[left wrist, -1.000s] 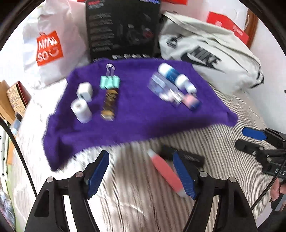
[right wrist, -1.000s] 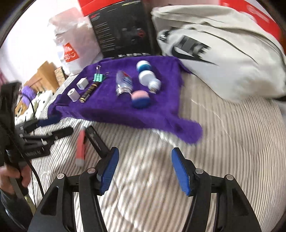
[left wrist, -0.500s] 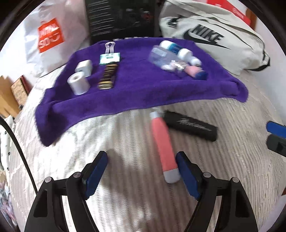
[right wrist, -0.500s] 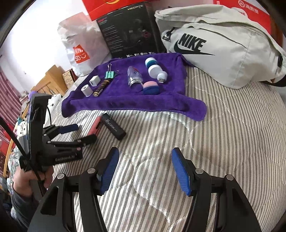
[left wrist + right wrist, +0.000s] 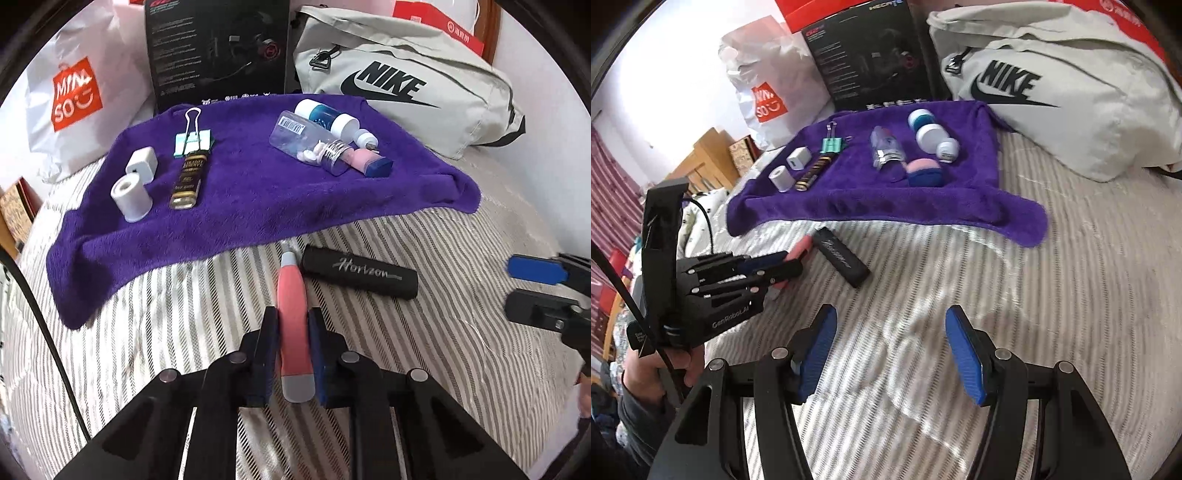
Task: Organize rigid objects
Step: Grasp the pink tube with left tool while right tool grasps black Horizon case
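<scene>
Striped bedspread (image 5: 424, 369), purple towel (image 5: 258, 192), left gripper (image 5: 291, 325) pinching pink tube (image 5: 292, 295), right gripper (image 5: 890, 332) spread.

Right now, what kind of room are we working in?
Most likely a bedroom: the work surface is a striped bedspread, with a wooden headboard behind and a sports bag and shopping bag piled on it.

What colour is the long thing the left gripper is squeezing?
The tube is pink with a grey end, clearest in the left wrist view.
</scene>
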`<state>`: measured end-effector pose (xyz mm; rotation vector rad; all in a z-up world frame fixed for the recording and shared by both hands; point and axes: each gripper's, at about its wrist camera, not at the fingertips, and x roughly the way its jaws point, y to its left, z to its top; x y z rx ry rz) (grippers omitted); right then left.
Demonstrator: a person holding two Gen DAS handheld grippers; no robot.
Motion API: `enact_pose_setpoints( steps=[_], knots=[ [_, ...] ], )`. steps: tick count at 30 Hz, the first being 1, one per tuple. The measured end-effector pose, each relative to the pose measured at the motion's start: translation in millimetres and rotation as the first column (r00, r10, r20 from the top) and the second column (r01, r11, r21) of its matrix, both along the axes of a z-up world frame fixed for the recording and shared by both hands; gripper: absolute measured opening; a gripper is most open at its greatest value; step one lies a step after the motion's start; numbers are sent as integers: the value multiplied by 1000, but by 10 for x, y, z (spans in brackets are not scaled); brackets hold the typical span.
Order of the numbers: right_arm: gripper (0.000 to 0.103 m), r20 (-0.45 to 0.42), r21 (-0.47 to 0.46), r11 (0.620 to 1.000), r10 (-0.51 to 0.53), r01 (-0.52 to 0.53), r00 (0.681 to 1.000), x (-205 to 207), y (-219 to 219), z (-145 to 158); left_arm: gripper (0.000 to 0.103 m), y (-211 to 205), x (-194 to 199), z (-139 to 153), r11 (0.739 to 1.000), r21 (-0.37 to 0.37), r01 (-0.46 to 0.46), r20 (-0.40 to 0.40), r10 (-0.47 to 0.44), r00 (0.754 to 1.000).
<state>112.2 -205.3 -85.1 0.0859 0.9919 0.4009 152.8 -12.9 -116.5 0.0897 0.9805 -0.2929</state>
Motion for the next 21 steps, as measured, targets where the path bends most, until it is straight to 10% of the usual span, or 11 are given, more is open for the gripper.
enact_pose_setpoints(
  steps=[18,21],
  knots=[
    [57,62,-283,923,287,-259,956,531,961,-357,16,527,-182,-13,996,-54,-75,-41,73,997],
    [33,67,-262,925,300,-274,951,539,1016,-346,16,530,-186,-12,994,-63,-85,-40,82,996]
  ],
)
